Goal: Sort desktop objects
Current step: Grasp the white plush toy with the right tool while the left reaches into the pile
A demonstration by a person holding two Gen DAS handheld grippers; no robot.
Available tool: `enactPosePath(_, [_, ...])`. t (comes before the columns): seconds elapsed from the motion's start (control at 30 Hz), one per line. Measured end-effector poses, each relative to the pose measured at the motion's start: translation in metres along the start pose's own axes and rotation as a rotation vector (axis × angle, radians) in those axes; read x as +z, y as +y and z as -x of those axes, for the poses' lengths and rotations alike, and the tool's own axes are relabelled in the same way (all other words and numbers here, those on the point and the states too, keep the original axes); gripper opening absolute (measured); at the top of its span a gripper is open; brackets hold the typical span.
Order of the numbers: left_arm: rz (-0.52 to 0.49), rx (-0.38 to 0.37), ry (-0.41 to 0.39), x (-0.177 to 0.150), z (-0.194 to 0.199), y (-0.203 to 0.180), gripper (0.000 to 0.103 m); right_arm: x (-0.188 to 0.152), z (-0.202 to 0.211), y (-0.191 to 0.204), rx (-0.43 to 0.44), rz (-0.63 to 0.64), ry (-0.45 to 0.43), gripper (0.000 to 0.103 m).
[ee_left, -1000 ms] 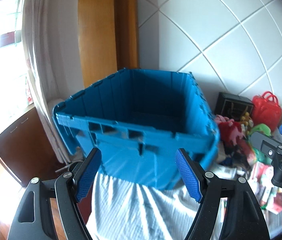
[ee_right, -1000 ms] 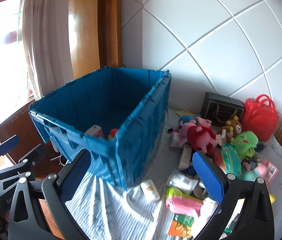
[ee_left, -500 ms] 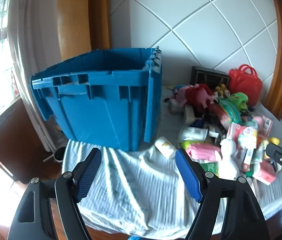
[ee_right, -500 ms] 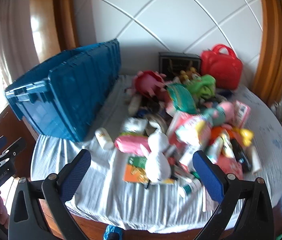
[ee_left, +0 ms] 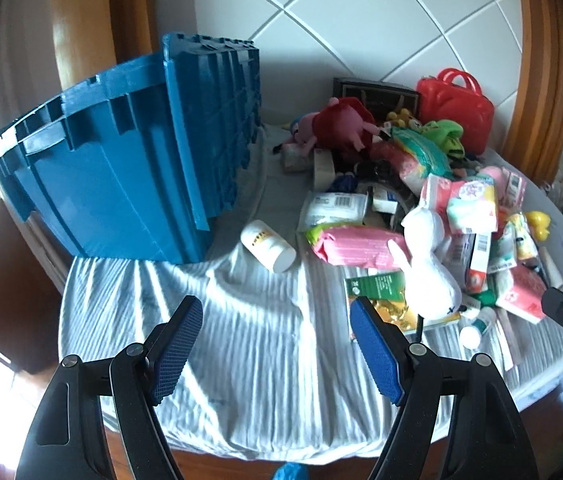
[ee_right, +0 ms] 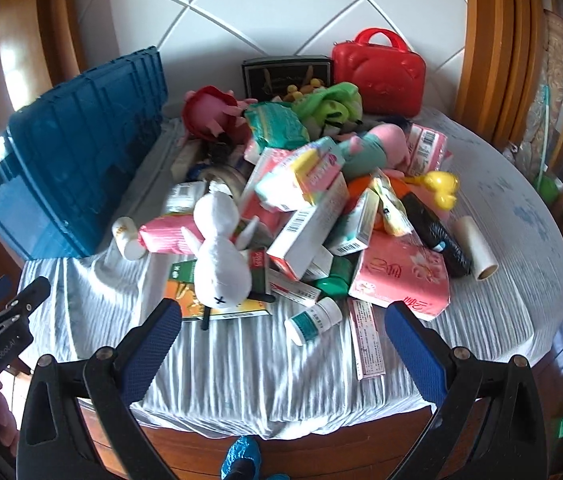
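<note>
The left gripper (ee_left: 275,344) hangs over the near edge of the desk (ee_left: 241,360) with its jaws spread wide and nothing between them, only bare striped cloth (ee_left: 265,408) below. Just past its right finger lies a green-and-gold packet (ee_left: 381,292) with a white plush rabbit (ee_left: 427,264) lying across it; farther out are a white bottle (ee_left: 267,245) on its side and a pink pack (ee_left: 361,245). To the left of these stands the blue crate (ee_left: 121,160), resting on the cloth, its inside hidden from this view. The right gripper (ee_right: 281,336) is likewise open and empty, held above the desk's near edge. Between its fingers and just beyond lies a small green-and-white bottle (ee_right: 313,320), beside a long pink slip (ee_right: 366,340). Past that rises the heap to be sorted: the rabbit (ee_right: 219,252), a white box (ee_right: 309,236) with a barcode, a pink tissue pack (ee_right: 399,276), a black tube (ee_right: 435,234), a white roll (ee_right: 475,250) and a yellow toy (ee_right: 439,186). Deeper in are a green plush (ee_right: 329,106), a red-and-pink plush (ee_right: 211,112), a black box (ee_right: 285,74) and a red case (ee_right: 377,76) against the tiled wall (ee_right: 281,4). The crate (ee_right: 69,152) sits left of the heap. A blue shoe cover (ee_right: 239,456) shows below the desk edge.
</note>
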State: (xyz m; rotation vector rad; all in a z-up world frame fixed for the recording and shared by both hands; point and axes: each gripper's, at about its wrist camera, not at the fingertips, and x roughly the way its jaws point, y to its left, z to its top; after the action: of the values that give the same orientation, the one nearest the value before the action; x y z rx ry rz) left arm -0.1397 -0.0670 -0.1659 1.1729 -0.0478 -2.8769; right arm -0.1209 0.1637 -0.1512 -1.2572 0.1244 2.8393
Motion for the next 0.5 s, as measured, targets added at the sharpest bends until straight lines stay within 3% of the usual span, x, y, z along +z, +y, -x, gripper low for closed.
enactPosePath(0.27, [-0.055,-0.039,0.07,0.003,-0.046,-0.025,0.077,-0.005,-0.039,-0.01,-0.018,-0.029,0.065,0.103])
enactPosePath(0.5, [-0.096,-0.051,0.097,0.013,-0.077,-0.036,0.076,0.001,-0.07,0.005,-0.002,-0.055,0.131,0.103])
